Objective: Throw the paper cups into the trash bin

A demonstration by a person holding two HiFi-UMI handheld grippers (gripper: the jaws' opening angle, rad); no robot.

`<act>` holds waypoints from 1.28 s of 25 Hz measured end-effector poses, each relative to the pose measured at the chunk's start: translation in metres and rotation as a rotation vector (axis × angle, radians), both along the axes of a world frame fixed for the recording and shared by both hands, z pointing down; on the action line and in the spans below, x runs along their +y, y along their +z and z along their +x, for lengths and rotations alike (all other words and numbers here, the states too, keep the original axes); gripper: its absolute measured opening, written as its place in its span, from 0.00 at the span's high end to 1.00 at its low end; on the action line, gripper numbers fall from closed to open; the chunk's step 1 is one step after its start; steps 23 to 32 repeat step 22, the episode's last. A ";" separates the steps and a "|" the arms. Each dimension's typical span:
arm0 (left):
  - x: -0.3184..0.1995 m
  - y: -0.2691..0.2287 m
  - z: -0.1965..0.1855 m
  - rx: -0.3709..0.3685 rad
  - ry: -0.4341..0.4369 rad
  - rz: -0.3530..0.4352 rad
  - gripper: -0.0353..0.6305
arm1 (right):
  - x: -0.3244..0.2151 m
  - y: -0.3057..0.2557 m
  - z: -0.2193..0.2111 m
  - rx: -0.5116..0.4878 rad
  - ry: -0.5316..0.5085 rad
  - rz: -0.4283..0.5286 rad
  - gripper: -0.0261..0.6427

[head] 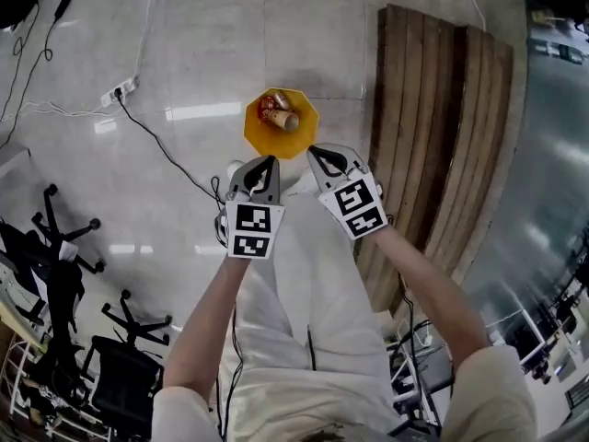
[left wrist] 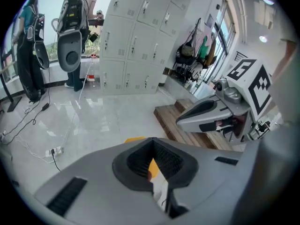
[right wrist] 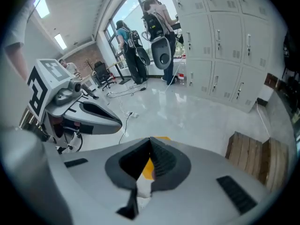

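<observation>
A yellow eight-sided trash bin (head: 281, 123) stands on the pale floor below me, with paper cups (head: 279, 113) lying inside it. My left gripper (head: 269, 162) hangs just short of the bin's near rim, its jaws closed together and empty. Beside it, my right gripper (head: 312, 152) is also shut, with nothing between its fingers. In the left gripper view the closed jaws (left wrist: 152, 140) let a sliver of the yellow bin (left wrist: 151, 166) show through, and the right gripper (left wrist: 211, 114) is at the right. The right gripper view shows the same sliver of the bin (right wrist: 148, 168) behind its closed jaws (right wrist: 150, 139).
A wooden pallet (head: 433, 127) lies on the floor right of the bin. A power strip with cables (head: 120, 90) is at the far left, office chairs (head: 55, 247) nearer left. Grey lockers (left wrist: 136, 41) line the wall, where people with backpacks (right wrist: 157, 27) stand.
</observation>
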State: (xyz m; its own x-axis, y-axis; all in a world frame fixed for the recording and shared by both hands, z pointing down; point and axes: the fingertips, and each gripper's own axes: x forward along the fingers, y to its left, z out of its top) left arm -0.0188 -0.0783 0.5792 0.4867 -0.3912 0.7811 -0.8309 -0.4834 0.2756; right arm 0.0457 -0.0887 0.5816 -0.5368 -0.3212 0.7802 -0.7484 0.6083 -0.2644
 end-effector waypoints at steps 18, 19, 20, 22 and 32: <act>0.012 -0.326 -0.004 0.214 -0.059 0.260 0.94 | 0.034 -0.335 -0.034 -0.145 -0.098 0.275 0.95; 0.019 -0.341 -0.003 0.225 -0.057 0.259 0.94 | 0.040 -0.353 -0.033 -0.154 -0.098 0.290 0.95; 0.028 -0.357 -0.002 0.236 -0.053 0.260 0.94 | 0.048 -0.369 -0.033 -0.165 -0.098 0.304 0.95; 0.047 -0.391 0.000 0.257 -0.041 0.270 0.94 | 0.064 -0.403 -0.031 -0.186 -0.098 0.330 0.95; 0.047 -0.391 0.000 0.257 -0.041 0.270 0.94 | 0.064 -0.403 -0.031 -0.186 -0.098 0.330 0.95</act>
